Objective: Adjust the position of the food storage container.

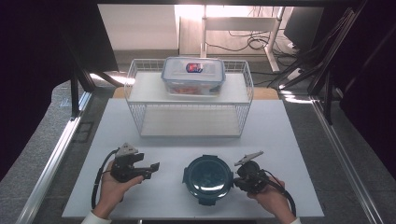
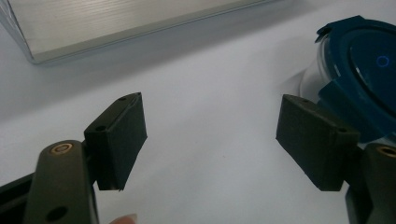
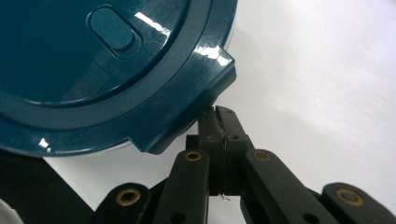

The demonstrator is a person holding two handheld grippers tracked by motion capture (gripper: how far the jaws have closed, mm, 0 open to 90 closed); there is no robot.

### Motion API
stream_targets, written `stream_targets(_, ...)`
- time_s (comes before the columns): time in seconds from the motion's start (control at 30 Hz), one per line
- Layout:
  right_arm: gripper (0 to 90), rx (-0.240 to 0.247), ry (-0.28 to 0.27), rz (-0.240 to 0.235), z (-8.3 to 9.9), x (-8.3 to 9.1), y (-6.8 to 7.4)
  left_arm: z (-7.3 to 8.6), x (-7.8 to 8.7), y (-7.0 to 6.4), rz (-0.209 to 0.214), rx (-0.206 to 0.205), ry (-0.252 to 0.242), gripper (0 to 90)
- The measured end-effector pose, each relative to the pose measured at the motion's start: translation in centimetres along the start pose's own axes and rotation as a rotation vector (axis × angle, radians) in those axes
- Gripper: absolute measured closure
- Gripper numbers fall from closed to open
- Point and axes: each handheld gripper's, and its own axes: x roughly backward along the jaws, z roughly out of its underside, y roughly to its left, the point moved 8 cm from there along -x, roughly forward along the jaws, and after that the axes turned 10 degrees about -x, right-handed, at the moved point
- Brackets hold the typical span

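- Sitting near the desk's front edge, a little right of its middle, the round container (image 1: 208, 178) carries a dark teal lid (image 3: 93, 70) with clip tabs; you can read no writing on it, only a small ring mark.
- Your right gripper (image 1: 239, 179) has its jaws pressed together, with nothing visibly between them, tips right at the lid's tab (image 3: 196, 105) on the container's right side.
- Your left gripper (image 1: 154, 169) has its jaws wide apart and empty, just left of the container, over bare desk.
- The white desk (image 1: 140, 196) is plain and matte; a wire rack (image 1: 140, 116) stands at its back edge, holding a clear box (image 1: 193, 77) with a red and blue label too small to read.
- Beyond are grey floor, metal rails and cables.
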Motion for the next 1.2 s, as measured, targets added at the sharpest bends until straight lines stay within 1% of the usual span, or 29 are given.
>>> stream_targets(0.03,89.2,0.008,0.002,-0.010,-0.2,-0.2,0.4,0.0,0.0,0.0,0.001,0.001,0.000,23.5)
stream_targets(0.13,89.2,0.029,0.002,-0.009,-0.7,-0.5,1.1,0.0,0.0,0.0,0.001,0.004,-0.001,23.5)
stream_targets(0.23,89.2,0.036,-0.001,-0.012,-1.2,-0.8,1.5,0.0,0.0,0.0,0.008,0.010,0.006,23.4)
stream_targets(0.3,89.2,0.048,0.001,-0.018,-1.5,-1.1,1.8,0.1,0.0,0.1,0.008,0.030,0.011,22.9)
stream_targets(0.33,89.2,0.048,0.001,-0.018,-1.5,-1.1,1.8,0.1,0.0,0.1,0.008,0.030,0.011,22.9)
stream_targets(0.47,89.2,0.066,0.002,-0.019,-1.7,-1.3,2.2,0.0,0.2,0.3,0.012,0.067,0.005,22.0)
stream_targets(0.5,89.2,0.068,0.001,-0.023,-1.8,-1.3,2.2,0.0,0.2,0.4,0.009,0.071,0.005,21.5)
stream_targets(0.6,89.2,0.063,-0.003,-0.035,-1.7,-1.3,2.2,0.1,0.3,0.4,0.019,0.085,0.009,21.4)
stream_targets(0.67,89.2,0.047,-0.005,-0.058,-1.8,-1.2,2.0,0.1,0.3,0.3,0.019,0.090,0.011,21.2)
stream_targets(0.7,89.1,0.024,-0.030,-0.066,-2.0,-0.8,1.6,0.0,0.4,0.3,0.018,0.091,0.011,20.7)
stream_targets(0.73,89.1,0.007,-0.046,-0.063,-2.2,-0.4,1.3,0.0,0.4,0.2,0.020,0.094,0.008,20.6)
stream_targets(0.8,89.1,-0.026,-0.097,-0.058,-2.5,0.8,0.4,-0.1,0.6,0.2,0.022,0.098,0.002,20.4)
stream_targets(0.87,89.1,-0.053,-0.153,-0.070,-2.8,2.0,-0.2,-0.2,0.6,-0.1,0.036,0.096,-0.001,23.3)
stream_targets(0.9,89.1,-0.061,-0.174,-0.069,-2.8,2.5,-0.5,-0.2,0.7,-0.2,0.037,0.091,0.001,23.9)
stream_targets(0.93,89.0,-0.080,-0.208,-0.072,-2.7,3.1,-0.9,-0.3,0.7,-0.3,0.037,0.087,-0.001,24.4)
stream_targets(0.97,88.8,-0.080,-0.208,-0.072,-2.7,3.1,-0.9,-0.3,0.7,-0.4,0.036,0.080,0.001,24.4)
stream_targets(1.03,83.6,-0.092,-0.235,-0.086,-2.6,3.2,-1.2,-0.4,0.7,-0.6,0.032,0.069,0.002,24.0)
stream_targets(1.07,73.3,-0.098,-0.251,-0.086,-2.4,3.1,-1.4,-0.4,0.7,-0.6,0.031,0.066,0.001,23.5)
stream_targets(1.1,73.3,-0.098,-0.251,-0.086,-2.4,3.1,-1.4,-0.4,0.7,-0.7,0.030,0.063,0.002,23.5)
stream_targets(1.13,66.5,-0.100,-0.260,-0.091,-2.4,3.1,-1.5,-0.4,0.7,-0.8,0.030,0.059,0.003,23.7)
stream_targets(1.2,52.0,-0.115,-0.285,-0.117,-2.5,3.2,-1.5,-0.4,0.7,-0.9,0.031,0.053,0.001,23.1)
